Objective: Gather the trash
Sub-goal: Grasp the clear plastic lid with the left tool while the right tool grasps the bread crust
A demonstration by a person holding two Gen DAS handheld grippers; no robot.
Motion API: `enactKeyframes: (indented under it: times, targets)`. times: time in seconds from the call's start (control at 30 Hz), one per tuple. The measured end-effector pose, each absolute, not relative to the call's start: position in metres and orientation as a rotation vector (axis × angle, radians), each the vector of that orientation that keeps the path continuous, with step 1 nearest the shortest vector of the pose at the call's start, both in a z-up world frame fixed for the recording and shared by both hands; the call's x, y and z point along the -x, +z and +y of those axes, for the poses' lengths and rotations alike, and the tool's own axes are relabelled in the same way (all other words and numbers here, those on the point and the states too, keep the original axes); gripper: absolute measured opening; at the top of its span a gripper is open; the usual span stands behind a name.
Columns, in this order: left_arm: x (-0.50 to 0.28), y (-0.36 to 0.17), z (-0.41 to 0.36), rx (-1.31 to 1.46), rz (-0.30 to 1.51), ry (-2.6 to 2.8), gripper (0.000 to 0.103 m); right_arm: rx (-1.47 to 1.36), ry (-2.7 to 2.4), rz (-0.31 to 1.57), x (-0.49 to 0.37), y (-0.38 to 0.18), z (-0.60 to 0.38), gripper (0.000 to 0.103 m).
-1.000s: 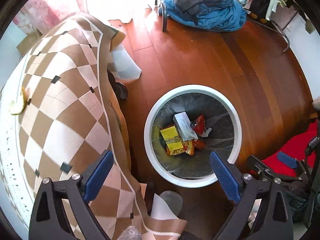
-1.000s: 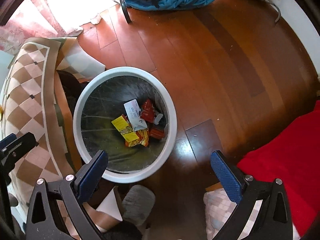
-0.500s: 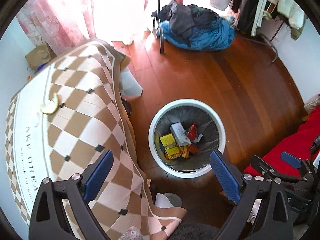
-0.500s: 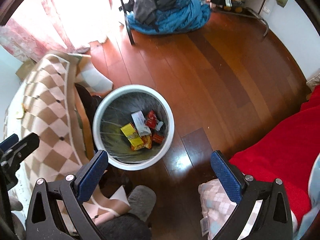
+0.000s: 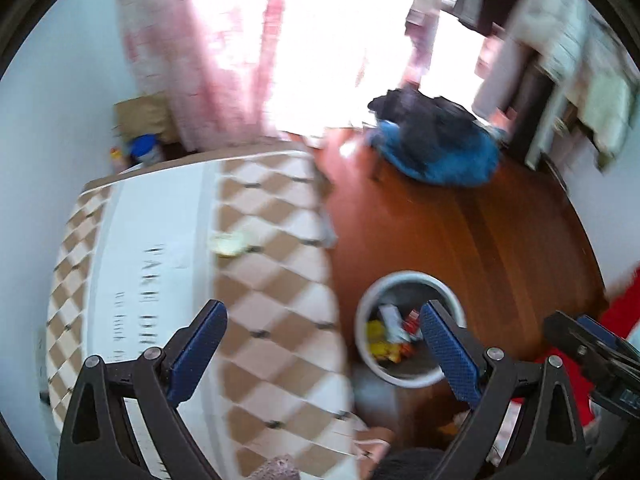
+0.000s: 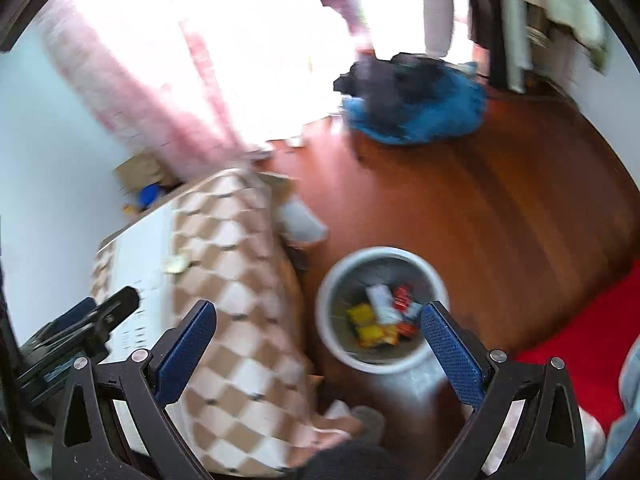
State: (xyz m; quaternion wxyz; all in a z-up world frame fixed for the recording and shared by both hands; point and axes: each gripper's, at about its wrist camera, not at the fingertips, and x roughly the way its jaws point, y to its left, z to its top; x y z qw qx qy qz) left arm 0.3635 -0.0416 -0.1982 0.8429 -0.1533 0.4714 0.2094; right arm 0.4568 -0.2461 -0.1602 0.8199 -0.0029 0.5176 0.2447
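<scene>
A white round trash bin [image 5: 404, 280] [image 6: 340, 272] stands on the wooden floor, holding yellow, white and red wrappers [image 5: 394, 332] [image 6: 380, 314]. A pale yellowish scrap [image 5: 230, 243] [image 6: 177, 265] lies on the checkered cloth of the table [image 5: 280, 264] [image 6: 240, 280]. My left gripper [image 5: 322, 354] is open and empty, high above the table edge and the bin. My right gripper [image 6: 318, 354] is open and empty too, above the bin's near rim. Each gripper shows at the side of the other's view. Both views are blurred.
A blue and black heap of clothes [image 5: 436, 152] [image 6: 412, 100] lies on the floor at the back. Pink curtains [image 5: 224, 52] hang by a bright window. A red cloth [image 6: 592, 360] lies at the right. A box and a blue-lidded jar [image 5: 146, 148] stand behind the table.
Both grippers have risen and tilted up away from the bin, which now looks smaller and lower. More of the table, curtains and window has come into view. Both stay open.
</scene>
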Motion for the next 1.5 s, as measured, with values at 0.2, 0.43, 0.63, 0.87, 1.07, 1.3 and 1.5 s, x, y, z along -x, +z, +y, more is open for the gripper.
enactKeyframes:
  times: [0.2,0.43,0.63,0.87,1.07,1.3,1.5]
  targets:
    - [-0.319,-0.246,0.075,0.341,1.048,0.693,0.099,0.086,0.661,1.165,-0.456,-0.205,-0.109,0.103]
    - [-0.289,-0.328,0.166,0.353,1.182,0.832,0.099,0.159,0.699,1.298,-0.481,-0.301,0.021,0.07]
    - [-0.29,-0.362,0.19,0.379,1.23,0.811,0.099,0.228,0.718,1.307,-0.489,-0.341,0.077,0.048]
    - [-0.322,-0.359,0.178,0.382,1.193,0.699,0.099,0.318,0.707,1.224,-0.484,-0.339,0.086,0.007]
    - [-0.365,-0.37,0.165,0.362,1.202,0.611,0.098,0.307,0.657,1.2,-0.505,-0.325,0.063,0.007]
    - [-0.389,-0.37,0.16,0.311,1.179,0.575,0.075,0.292,0.644,1.227,-0.515,-0.331,0.057,0.007]
    - [-0.399,-0.368,0.161,0.274,1.155,0.536,0.036,0.283,0.645,1.229,-0.514,-0.331,0.057,0.007]
